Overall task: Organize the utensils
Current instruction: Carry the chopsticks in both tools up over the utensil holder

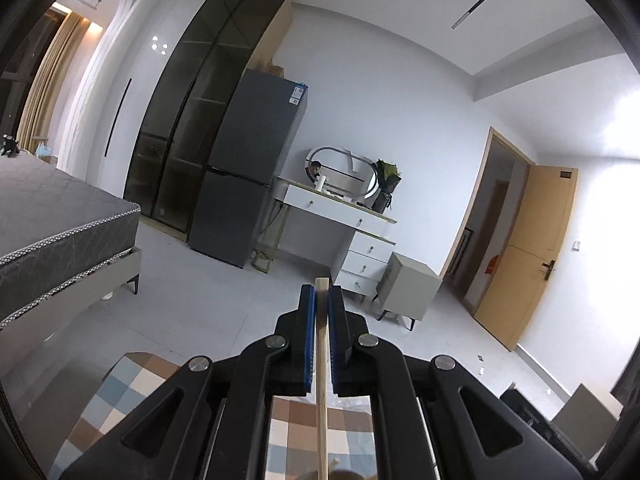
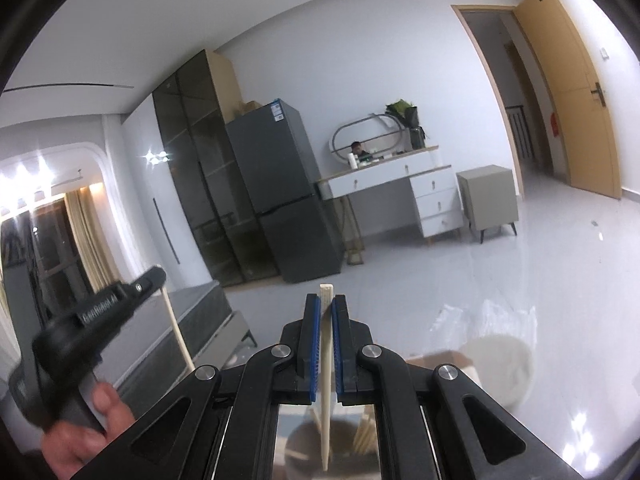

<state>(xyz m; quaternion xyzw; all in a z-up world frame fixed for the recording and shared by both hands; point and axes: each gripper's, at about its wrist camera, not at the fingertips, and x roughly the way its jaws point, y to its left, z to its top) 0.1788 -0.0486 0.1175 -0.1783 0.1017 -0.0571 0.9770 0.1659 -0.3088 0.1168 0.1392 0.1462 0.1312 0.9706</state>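
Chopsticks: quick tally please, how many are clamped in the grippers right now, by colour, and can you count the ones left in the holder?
Light wooden chopstick, clamped in the left gripper: 1
Pale cream chopstick, clamped in the right gripper: 1
Total held: 2
More sticks stand in the round holder below the right gripper, but they are too hidden to count.

"GenRobot.AI" on left gripper (image 2: pixel 154 278)

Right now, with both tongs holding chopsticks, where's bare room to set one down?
Bare: the checkered cloth left of the left tongs, out to its left edge. Crowded: under the right tongs sits a brown holder with sticks in it, and a white round object lies to its right. The rest is hidden by the tongs.
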